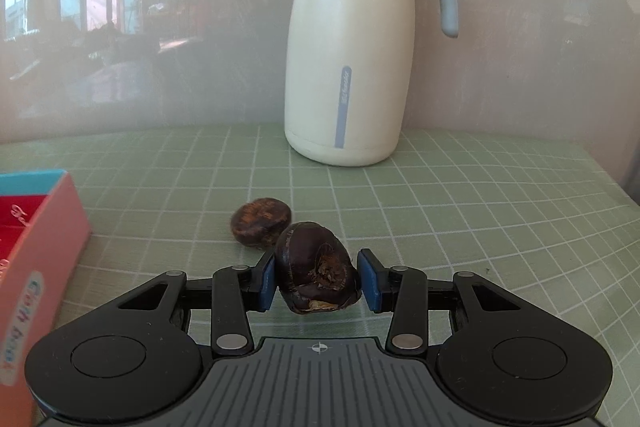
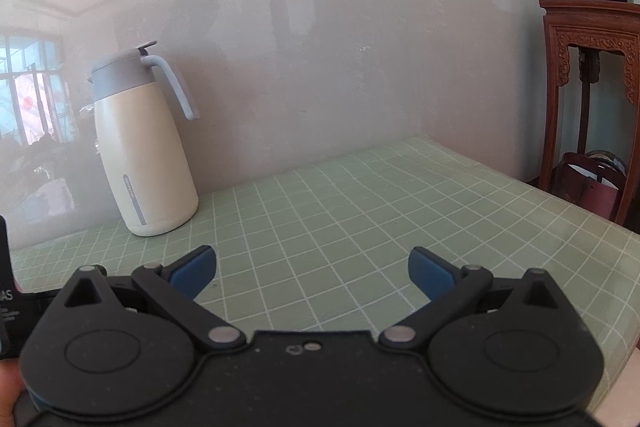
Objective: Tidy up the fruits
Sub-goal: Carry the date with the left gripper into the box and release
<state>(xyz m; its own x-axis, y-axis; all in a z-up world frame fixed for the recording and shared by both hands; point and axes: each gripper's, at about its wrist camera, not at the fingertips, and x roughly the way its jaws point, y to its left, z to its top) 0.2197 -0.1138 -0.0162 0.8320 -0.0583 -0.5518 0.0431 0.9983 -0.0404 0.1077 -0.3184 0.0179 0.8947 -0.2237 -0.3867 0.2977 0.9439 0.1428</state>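
Note:
In the left wrist view my left gripper [image 1: 318,279] has its blue pads [image 1: 267,283] closed against the sides of a dark brown water chestnut [image 1: 316,269], just above the green checked tablecloth [image 1: 480,227]. A second dark brown water chestnut [image 1: 260,221] lies on the cloth just behind it to the left. In the right wrist view my right gripper [image 2: 312,269] is wide open and empty above the cloth [image 2: 360,211]; no fruit shows there.
A cream thermos jug with a grey-blue lid and handle [image 1: 348,67] stands at the back against the wall; it also shows in the right wrist view [image 2: 140,143]. A pink and blue box [image 1: 36,247] sits at the left. A carved wooden stand [image 2: 592,99] with a potted plant stands beyond the table's right edge.

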